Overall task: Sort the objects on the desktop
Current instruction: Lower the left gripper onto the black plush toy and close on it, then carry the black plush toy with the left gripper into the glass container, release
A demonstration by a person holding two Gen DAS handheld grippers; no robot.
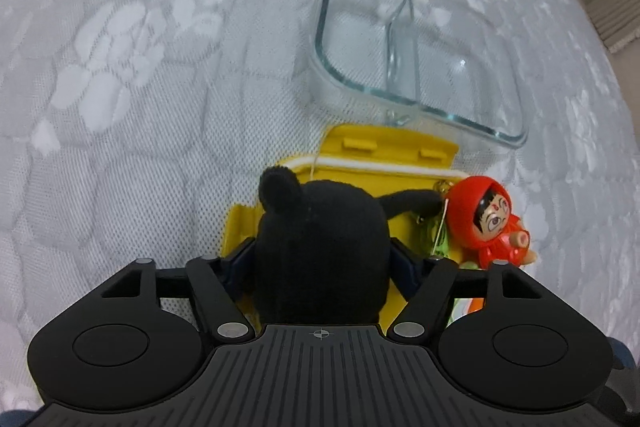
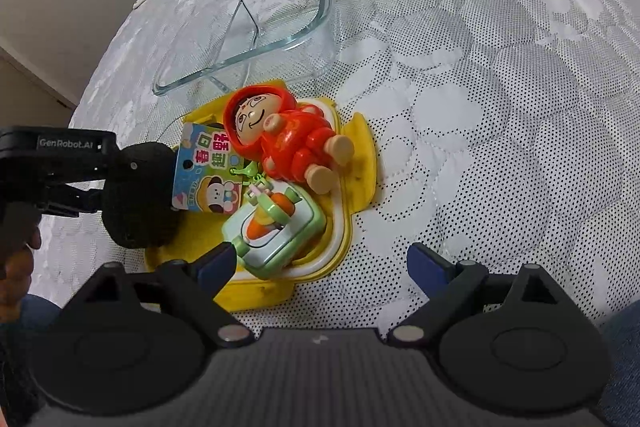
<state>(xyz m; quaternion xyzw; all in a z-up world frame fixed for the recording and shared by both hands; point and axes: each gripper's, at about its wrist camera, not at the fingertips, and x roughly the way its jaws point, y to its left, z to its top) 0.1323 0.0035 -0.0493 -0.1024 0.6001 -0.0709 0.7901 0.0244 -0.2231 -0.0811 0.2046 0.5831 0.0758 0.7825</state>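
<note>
quilted white fabric covers the whole surface, with a clear glass dish (image 1: pixel 416 59) standing empty just beyond a yellow lid (image 1: pixel 384 151) that carries the toys. the left gripper (image 1: pixel 322 259) has the black plush (image 1: pixel 320 247) between its fingers, pads pressed into both flanks, the toy's long axis running straight out along the fingers with its ear pointing toward the dish. the dish lies dead ahead of this hand, so carrying the plush forward over the near rim looks like the coming move. a red doll (image 2: pixel 288 139) and a green toy (image 2: pixel 276 231) lie on the lid. the right gripper (image 2: pixel 320 263) hangs wide and empty, its left fingertip just beside the green toy.
</note>
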